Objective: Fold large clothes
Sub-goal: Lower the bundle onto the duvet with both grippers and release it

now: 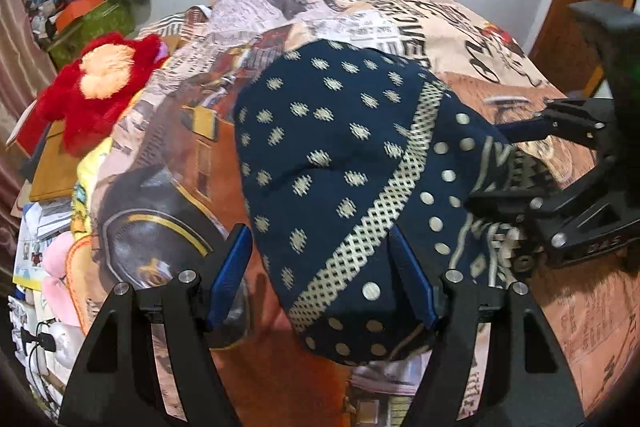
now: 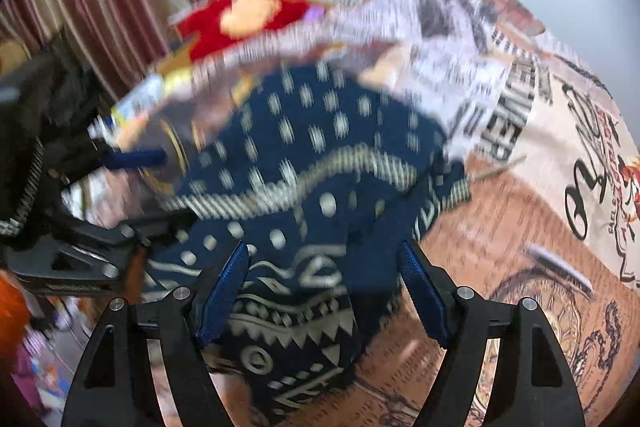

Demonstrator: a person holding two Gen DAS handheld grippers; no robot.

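The dark blue cloth [image 1: 340, 163] is left on the bed [image 1: 568, 307]; the left gripper [image 1: 320, 283] and right gripper [image 2: 324, 291] are spread wide, nothing held.

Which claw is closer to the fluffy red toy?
Left. The left gripper hovers on the red toy's side of the blue cloth; the right gripper is on the cloth's far side.

— Any lettering you can make out?

— The printed bedspread [image 1: 460, 23] carries big black block capitals toward one o'clock in the left wrist view, cut off; only "OVER" reads. A cursive word beside it is illegible.

— And the hardware?

— The right gripper [image 1: 520, 163], at three o'clock, has small raised letters, roughly "DAS". Newsprint patches stay unreadable.
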